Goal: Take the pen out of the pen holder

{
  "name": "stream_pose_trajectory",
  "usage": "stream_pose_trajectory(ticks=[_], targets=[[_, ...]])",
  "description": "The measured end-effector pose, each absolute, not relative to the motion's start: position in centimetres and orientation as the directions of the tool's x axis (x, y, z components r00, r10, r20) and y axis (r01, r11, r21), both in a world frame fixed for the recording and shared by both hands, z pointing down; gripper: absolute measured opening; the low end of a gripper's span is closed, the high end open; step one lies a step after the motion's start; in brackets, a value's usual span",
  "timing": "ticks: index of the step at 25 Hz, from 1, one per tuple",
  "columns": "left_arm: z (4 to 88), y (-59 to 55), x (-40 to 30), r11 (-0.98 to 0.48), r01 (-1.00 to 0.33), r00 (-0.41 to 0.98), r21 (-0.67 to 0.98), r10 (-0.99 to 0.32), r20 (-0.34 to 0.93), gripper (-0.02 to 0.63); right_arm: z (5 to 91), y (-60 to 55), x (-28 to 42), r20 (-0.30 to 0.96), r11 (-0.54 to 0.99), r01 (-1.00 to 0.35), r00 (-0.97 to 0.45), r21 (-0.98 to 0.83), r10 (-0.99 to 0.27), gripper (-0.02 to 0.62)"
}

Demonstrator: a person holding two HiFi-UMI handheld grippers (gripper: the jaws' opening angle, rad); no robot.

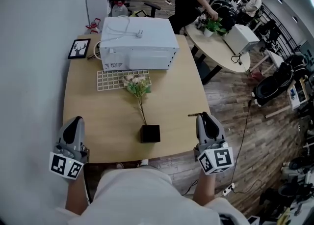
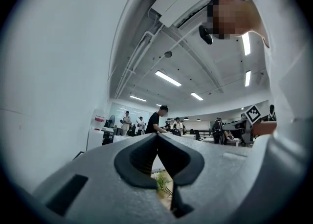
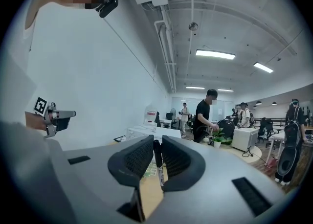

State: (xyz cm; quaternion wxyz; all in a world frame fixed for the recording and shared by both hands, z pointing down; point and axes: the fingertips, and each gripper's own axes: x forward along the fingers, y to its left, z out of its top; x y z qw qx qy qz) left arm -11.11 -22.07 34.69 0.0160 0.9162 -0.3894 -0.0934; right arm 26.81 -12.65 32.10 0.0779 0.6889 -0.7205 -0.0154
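The right gripper (image 3: 157, 138) is nearest. Its fingers are narrowed onto the pen (image 3: 159, 162), which is already clear of the black pen holder (image 1: 150, 133) on the tabletop (image 1: 88, 121). The pen looks light, stiff and slick, so a mid-barrel pinch should resist swivelling. The left gripper (image 2: 157, 136) has its fingers together and empty.

My left claw (image 1: 74, 120) points forward, and its two jaws are pressed together with nothing in them. My right claw (image 1: 203, 116) points forward too, held level. Its jaws squeeze a pen (image 3: 157, 155). Both claws are out in front of me.
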Motion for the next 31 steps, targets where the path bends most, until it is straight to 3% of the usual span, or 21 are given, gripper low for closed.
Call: stream_pose_trajectory(ticks=[31], targets=[[34.3, -19.1, -12.7, -0.718, -0.688, 0.700, 0.107, -0.695, -0.165, 0.012, 32.0, -9.3, 23.0, 0.089, 0.067, -0.989, -0.056, 0.130, -0.994, 0.057]])
